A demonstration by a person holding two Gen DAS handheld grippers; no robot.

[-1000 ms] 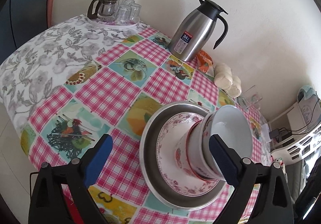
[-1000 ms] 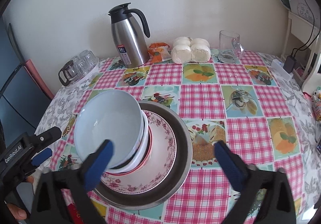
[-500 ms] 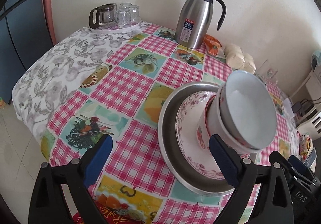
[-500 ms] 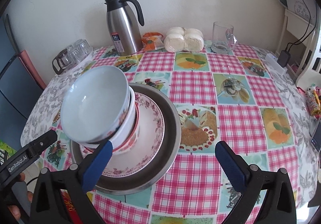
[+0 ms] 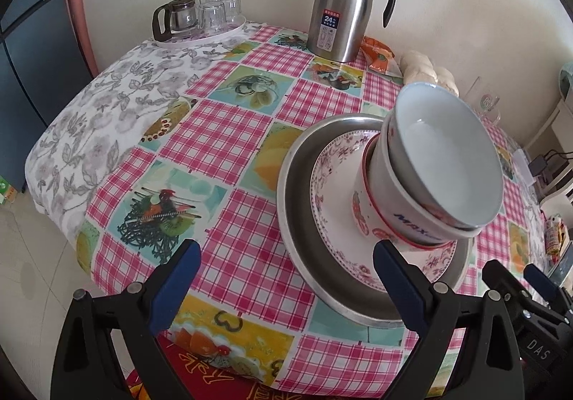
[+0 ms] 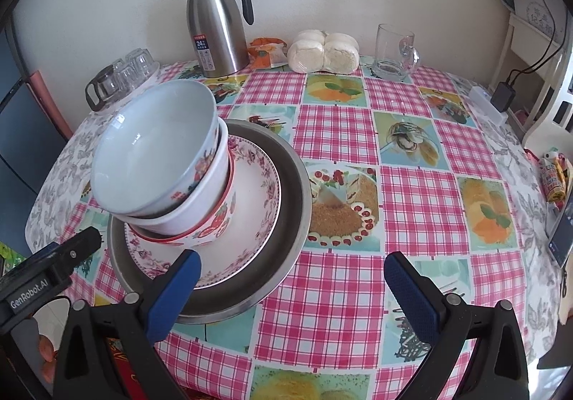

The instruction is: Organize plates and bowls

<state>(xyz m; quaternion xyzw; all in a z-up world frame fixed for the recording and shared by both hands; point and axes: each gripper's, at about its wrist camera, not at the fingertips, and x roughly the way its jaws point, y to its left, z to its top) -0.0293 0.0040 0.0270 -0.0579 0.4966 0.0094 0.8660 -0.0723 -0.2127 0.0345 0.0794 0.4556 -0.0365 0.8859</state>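
Bowls sit in a stack, one inside the other, and the top one is pale blue inside. The stack leans a little to one side. It stands on a white plate with pink flowers round the edge, and that plate lies in a big round metal pan. The pan rests on a round table with a pink checked cloth that has food pictures on it. The left claw is wide open and holds nothing; its blue tips are low, near the table's front edge, and one tip is in front of the pan. The right claw is wide open too and holds nothing, with one blue tip in front of the pan's rim. Further back, by the wall, stands a shiny metal jug with a black handle. Just beside it lie an orange packet and a bag of white buns, then a glass mug. Off to the other side, small glasses and a little glass teapot stand on a tray.
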